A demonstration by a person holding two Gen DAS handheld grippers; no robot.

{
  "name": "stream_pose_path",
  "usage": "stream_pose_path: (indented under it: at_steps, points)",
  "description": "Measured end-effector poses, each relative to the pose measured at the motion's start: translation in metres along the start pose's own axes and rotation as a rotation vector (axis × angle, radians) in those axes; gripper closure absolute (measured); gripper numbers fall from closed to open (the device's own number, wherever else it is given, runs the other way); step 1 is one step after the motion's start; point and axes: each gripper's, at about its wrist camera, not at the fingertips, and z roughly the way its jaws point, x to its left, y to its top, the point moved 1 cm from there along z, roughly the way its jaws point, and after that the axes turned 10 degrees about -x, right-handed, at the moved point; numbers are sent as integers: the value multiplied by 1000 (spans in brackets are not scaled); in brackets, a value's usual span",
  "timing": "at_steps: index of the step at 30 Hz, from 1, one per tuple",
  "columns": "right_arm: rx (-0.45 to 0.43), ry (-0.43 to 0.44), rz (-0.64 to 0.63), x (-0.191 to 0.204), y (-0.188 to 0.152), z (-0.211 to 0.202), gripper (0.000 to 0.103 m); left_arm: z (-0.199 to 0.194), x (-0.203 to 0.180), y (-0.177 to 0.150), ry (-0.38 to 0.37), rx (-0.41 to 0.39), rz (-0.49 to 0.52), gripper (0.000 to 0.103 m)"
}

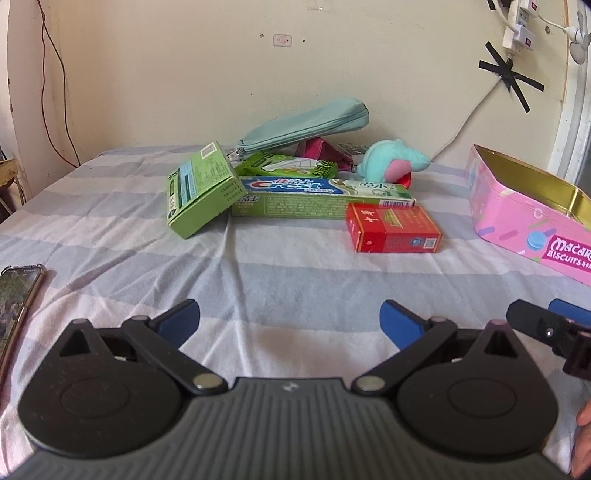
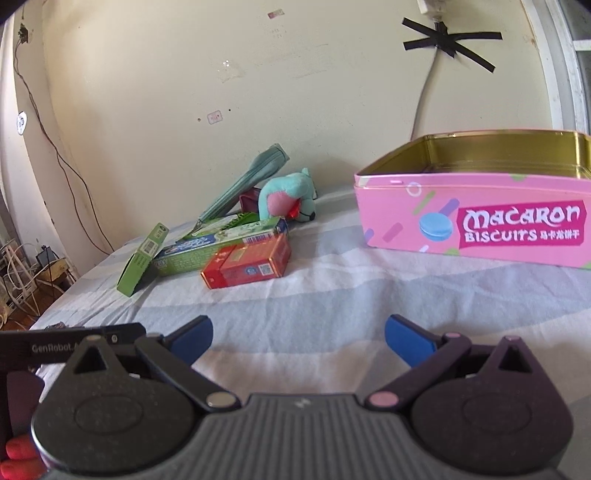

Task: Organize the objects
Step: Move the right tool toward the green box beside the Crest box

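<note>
A pile of objects lies at the far side of the striped bed: a red box (image 1: 393, 229) (image 2: 246, 263), a long toothpaste box (image 1: 321, 197) (image 2: 221, 246), a tilted green box (image 1: 203, 188) (image 2: 142, 258), a teal pencil case (image 1: 303, 127) (image 2: 240, 184) and a teal plush toy (image 1: 391, 160) (image 2: 288, 197). An open pink Macaron tin (image 1: 524, 218) (image 2: 472, 218) stands to the right. My left gripper (image 1: 290, 325) is open and empty, well short of the pile. My right gripper (image 2: 299, 341) is open and empty, in front of the tin.
A phone (image 1: 16, 299) lies at the bed's left edge. A small green packet (image 1: 288, 168) and a magenta pouch (image 1: 325, 149) sit under the pencil case. The wall (image 1: 221, 74) stands right behind the pile, with cables and a power strip (image 1: 517, 29).
</note>
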Motion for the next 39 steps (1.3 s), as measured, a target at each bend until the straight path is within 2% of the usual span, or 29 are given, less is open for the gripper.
stream_pose_path:
  at_steps: [8,13,22,26,30,39]
  points:
    - [8,-2,-39,10,-1,6,0,8,12,0,5,13,-7,0]
    - [-18,7,-101,22,12,12,1,14,20,15,4,-32,21,0]
    - [-42,66,-178,58,31,37,1,27,41,37,17,-76,-16,0]
    - [-36,96,-177,70,21,47,1,35,49,32,41,-69,-22,0]
    - [-12,96,-171,72,8,54,1,41,53,26,33,-48,-31,0]
    - [-15,70,-123,61,4,58,1,42,48,30,21,-81,-13,0]
